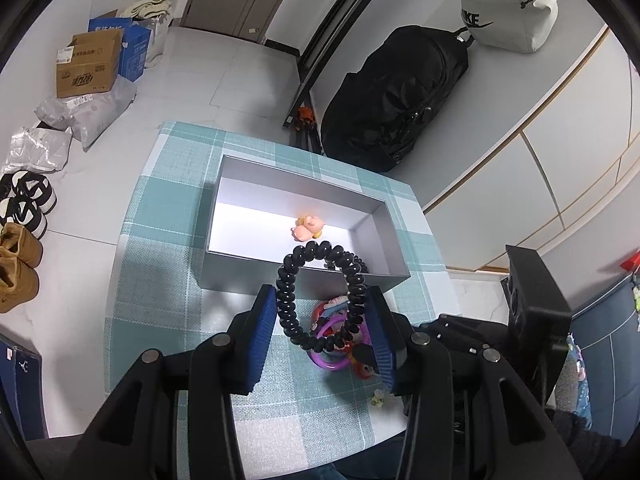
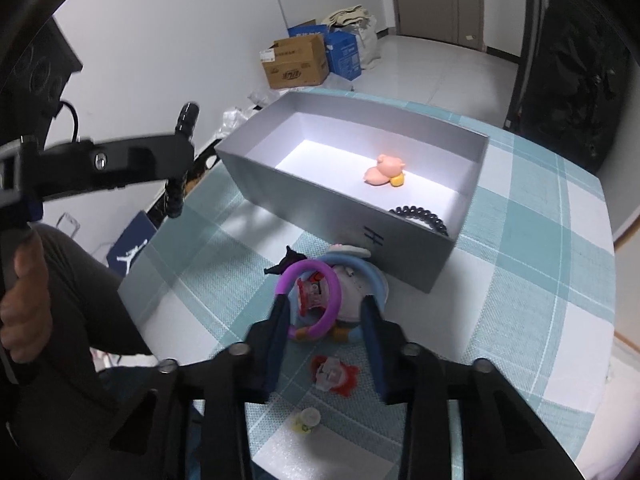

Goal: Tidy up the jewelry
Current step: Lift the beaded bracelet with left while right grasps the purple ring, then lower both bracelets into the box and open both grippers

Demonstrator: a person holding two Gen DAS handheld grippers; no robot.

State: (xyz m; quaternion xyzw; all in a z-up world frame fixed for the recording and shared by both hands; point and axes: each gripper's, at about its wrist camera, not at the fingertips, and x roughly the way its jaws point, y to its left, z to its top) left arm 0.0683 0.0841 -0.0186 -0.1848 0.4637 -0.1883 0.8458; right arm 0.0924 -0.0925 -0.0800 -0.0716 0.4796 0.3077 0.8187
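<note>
**Coil band lifted on the left, ring pile under the right claw**

The checked tablecloth (image 1: 168, 248) covers the table, and the grey box (image 1: 304, 280) sits on its far half, open at the top. Inside lie a pink pig charm (image 2: 385, 170) towards the far wall and a black coil band (image 2: 420, 216) in the near right corner.

The left gripper (image 1: 326, 320) is pinching a second black coil hair tie (image 1: 320, 296) by its two sides, the loop standing up in front of the box's near wall. It looks light, springy and soft; held across the loop it will squash and may twist, so a light squeeze seems enough.

The right gripper (image 2: 326, 320) is lowered over the pile just near of the box, its fingers narrowed around the purple ring (image 2: 316, 300) and blue ring (image 2: 372, 276); whether the pads actually press on either I cannot tell. These rings look smooth and stiff, likely slippery, so gripping one across its rim seems safer than scooping several.

Nearer still lie a red flower clip (image 2: 334, 374) and a small pale bead charm (image 2: 307, 419), both tiny and probably fiddly.
</note>
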